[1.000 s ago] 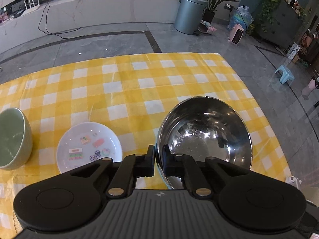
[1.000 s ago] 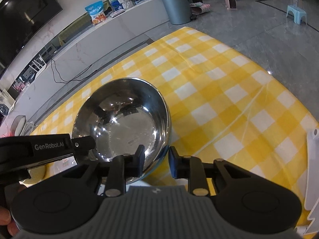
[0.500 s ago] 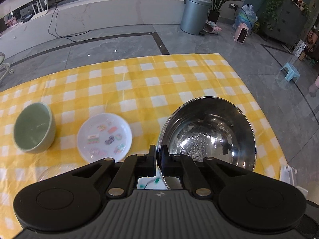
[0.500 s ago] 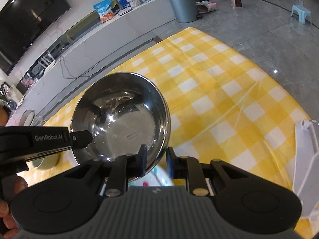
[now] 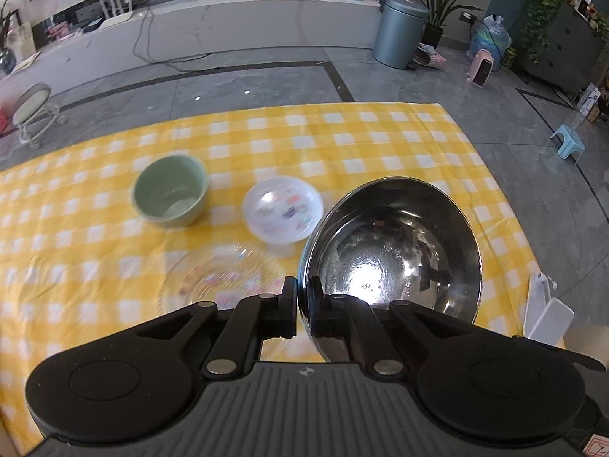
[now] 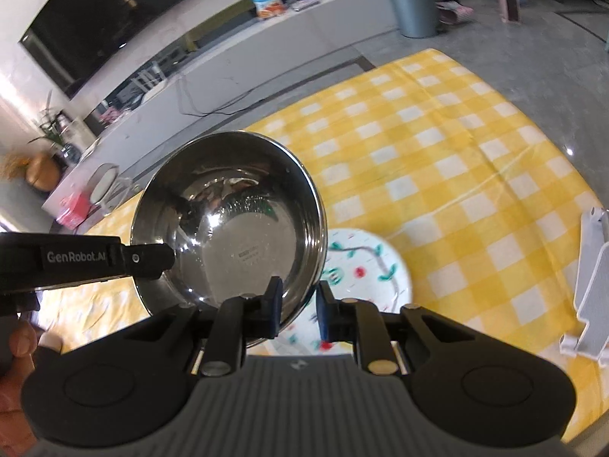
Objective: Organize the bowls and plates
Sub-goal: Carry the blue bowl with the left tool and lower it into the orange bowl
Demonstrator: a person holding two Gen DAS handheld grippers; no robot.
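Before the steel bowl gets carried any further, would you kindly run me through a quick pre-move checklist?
1. Left gripper pinching the steel bowl rim: ok.
2. Right gripper fingers straddling the rim: ok; firm contact: cannot tell.
3. Bowl lifted off the checked tablecloth: ok.
4. Bowl empty: ok.
5. Patterned plate under the bowl, clearance: cannot tell.
6. Green bowl and small white dish away from the held bowl: ok.

1. Left gripper (image 5: pixel 303 306) angles steeply downward, jaws pinched nearly shut on a thin metal rim.
2. Right gripper (image 6: pixel 298 306) angles downward, jaws narrowly parted, straddling the same rim.
3. A thumb (image 6: pixel 23 337) shows behind the left gripper.
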